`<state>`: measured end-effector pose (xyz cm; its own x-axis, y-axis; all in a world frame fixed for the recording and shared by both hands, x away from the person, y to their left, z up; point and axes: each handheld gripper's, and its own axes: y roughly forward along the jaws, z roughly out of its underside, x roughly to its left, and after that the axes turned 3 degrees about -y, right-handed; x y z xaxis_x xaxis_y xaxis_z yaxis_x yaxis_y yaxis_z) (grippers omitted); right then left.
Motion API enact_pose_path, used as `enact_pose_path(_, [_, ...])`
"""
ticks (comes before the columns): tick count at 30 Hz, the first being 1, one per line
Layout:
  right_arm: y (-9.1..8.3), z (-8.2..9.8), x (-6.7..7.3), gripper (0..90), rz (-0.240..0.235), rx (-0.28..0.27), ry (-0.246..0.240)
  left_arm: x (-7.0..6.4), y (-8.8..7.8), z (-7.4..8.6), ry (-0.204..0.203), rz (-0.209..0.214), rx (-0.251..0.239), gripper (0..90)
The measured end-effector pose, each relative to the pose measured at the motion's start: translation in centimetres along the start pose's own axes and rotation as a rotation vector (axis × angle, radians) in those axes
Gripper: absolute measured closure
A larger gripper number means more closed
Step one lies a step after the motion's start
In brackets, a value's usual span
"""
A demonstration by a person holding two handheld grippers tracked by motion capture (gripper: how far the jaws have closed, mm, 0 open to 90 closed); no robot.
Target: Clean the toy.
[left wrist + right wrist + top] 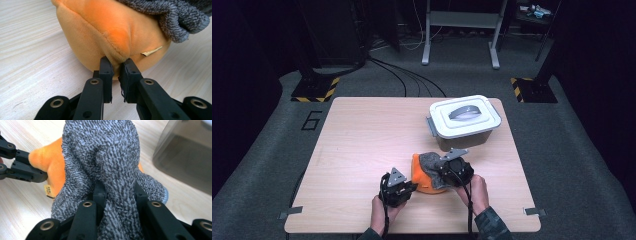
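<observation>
An orange plush item (426,186) lies on the wooden table (362,140) near the front, with a grey knitted cloth (428,161) draped over its far side. My left gripper (413,186) comes in from the left and is shut on a pinched fold of the orange plush (100,32); its jaws (117,65) squeeze the fabric between them. My right gripper (439,167) is shut on the grey cloth (107,152), which bunches up between its jaws (117,190). A small paper tag (151,51) sticks out of the plush.
A grey box with a white lid and grey handle (466,117) stands just beyond the plush at the table's back right. A metal frame stand (462,30) and cables are on the floor behind the table.
</observation>
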<state>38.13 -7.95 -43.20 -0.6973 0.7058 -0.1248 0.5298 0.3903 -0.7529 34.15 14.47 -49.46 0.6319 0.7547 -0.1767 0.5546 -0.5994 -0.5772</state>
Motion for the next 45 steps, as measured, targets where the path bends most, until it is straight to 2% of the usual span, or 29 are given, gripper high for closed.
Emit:
enact_pose_path(1, [0.2, 0.2, -0.1, 71.9, -0.003, -0.003, 0.008, -0.1, 0.0, -0.1, 0.009, -0.005, 0.001, 77.8])
enact_pose_path(2, [0.4, 0.3, 0.0, 71.9, -0.003, 0.004, 0.012, -0.1, 0.0, -0.1, 0.015, -0.020, 0.004, 71.3])
enact_pose_path(3, [0.6, 0.3, 0.0, 71.9, -0.006, -0.002, 0.009, 0.0, 0.0, -0.2, 0.009, -0.001, 0.000, 63.4])
enact_pose_path(5, [0.9, 0.2, -0.1, 72.0, -0.015, -0.001, 0.031, 0.3, -0.1, -0.2, 0.005, -0.022, -0.008, 45.9])
enact_pose_path(6, [1.0, 0.2, -0.2, 72.1, -0.021, -0.002, 0.021, 0.5, 0.0, -0.2, 0.006, 0.002, -0.013, 44.5])
enact_pose_path(7, [1.0, 0.2, -0.1, 72.1, -0.019, -0.005, 0.029, 0.6, 0.2, -0.2, 0.019, 0.024, -0.016, 50.1])
enact_pose_path(9, [1.1, 0.2, 0.0, 72.1, -0.021, -0.005, 0.029, 0.2, 0.6, -0.2, 0.046, 0.015, -0.013, 64.1])
enact_pose_path(11, [1.2, 0.2, -0.1, 72.0, -0.017, -0.002, 0.011, 0.0, 0.6, -0.2, 0.048, -0.004, -0.018, 72.2])
enact_pose_path(12, [1.0, 0.1, 0.0, 72.0, -0.015, -0.004, 0.019, 0.0, 0.5, -0.3, 0.037, -0.001, -0.014, 74.9])
enact_pose_path(13, [0.3, -0.5, 0.4, 72.0, 0.005, -0.027, -0.008, 0.0, 0.5, -0.3, 0.030, -0.009, -0.021, 77.0])
enact_pose_path(14, [0.3, -0.5, 0.4, 72.0, 0.005, -0.027, -0.008, -0.1, 0.4, -0.4, 0.026, -0.013, -0.019, 77.0])
enact_pose_path(15, [-0.2, -1.0, 0.8, 72.0, 0.003, -0.052, -0.019, 0.0, 0.2, -0.4, 0.038, -0.006, -0.016, 77.6])
enact_pose_path(17, [-0.9, -2.1, 2.0, 72.0, -0.036, -0.083, -0.034, -0.3, 0.1, -0.5, 0.045, -0.011, -0.006, 78.2])
enact_pose_path(19, [-0.2, -2.9, 3.2, 72.0, -0.023, -0.059, -0.097, -0.5, 0.0, -0.5, 0.047, -0.019, -0.004, 78.6])
enact_pose_path(21, [1.2, -2.8, 3.6, 72.3, 0.000, -0.023, -0.116, -0.2, 0.0, -0.3, 0.034, -0.026, 0.005, 79.1])
enact_pose_path(22, [1.5, -2.5, 3.3, 72.3, -0.006, -0.021, -0.110, 0.0, 0.0, -0.1, 0.014, -0.012, -0.001, 79.6])
enact_pose_path(24, [1.3, -2.0, 2.5, 72.3, -0.029, -0.027, -0.069, 0.0, 0.0, -0.1, 0.016, -0.006, -0.007, 80.2])
enact_pose_path(27, [0.5, -1.0, 1.4, 72.2, 0.025, -0.008, -0.061, 0.0, 0.0, -0.2, 0.014, -0.003, -0.008, 80.3])
enact_pose_path(30, [0.3, 0.6, -0.1, 72.3, 0.016, 0.002, 0.007, -0.2, 0.1, -0.2, 0.015, 0.006, -0.012, 79.0])
enact_pose_path(31, [0.5, 0.9, -0.4, 72.3, -0.001, -0.004, 0.027, -0.2, 0.0, -0.3, 0.027, 0.008, -0.012, 74.2])
enact_pose_path(33, [0.8, 1.1, -0.4, 72.4, 0.001, 0.002, 0.043, -0.1, 0.0, -0.4, 0.028, -0.004, -0.002, 55.8])
enact_pose_path(34, [1.0, 1.1, -0.5, 72.4, -0.002, -0.007, 0.037, 0.2, 0.1, -0.3, 0.035, 0.014, -0.007, 46.2])
enact_pose_path(35, [1.1, 1.1, -0.5, 72.4, -0.007, -0.009, 0.038, 0.5, 0.3, -0.3, 0.037, 0.004, 0.008, 42.2])
enact_pose_path(36, [1.2, 1.0, -0.3, 72.5, -0.001, -0.010, 0.039, 0.6, 0.6, -0.2, 0.032, 0.014, 0.015, 41.2])
enact_pose_path(37, [1.4, 0.9, -0.1, 72.5, -0.003, -0.012, 0.028, 0.7, 0.9, -0.2, 0.035, 0.040, 0.010, 49.7])
enact_pose_path(40, [1.5, 0.7, 0.0, 72.5, 0.004, -0.007, 0.010, 0.3, 1.0, -0.2, 0.052, 0.013, 0.006, 68.9])
enact_pose_path(42, [1.1, 0.3, 0.0, 72.4, 0.014, -0.014, 0.007, 0.2, 0.9, -0.3, 0.046, 0.003, 0.011, 74.8])
enact_pose_path(43, [0.6, 0.0, 0.2, 72.4, 0.018, -0.031, -0.004, 0.2, 0.8, -0.3, 0.025, 0.002, 0.004, 76.2])
enact_pose_path(45, [-0.4, -1.2, 1.0, 72.5, 0.020, -0.064, -0.030, 0.1, 0.6, -0.5, 0.010, 0.011, 0.008, 77.5])
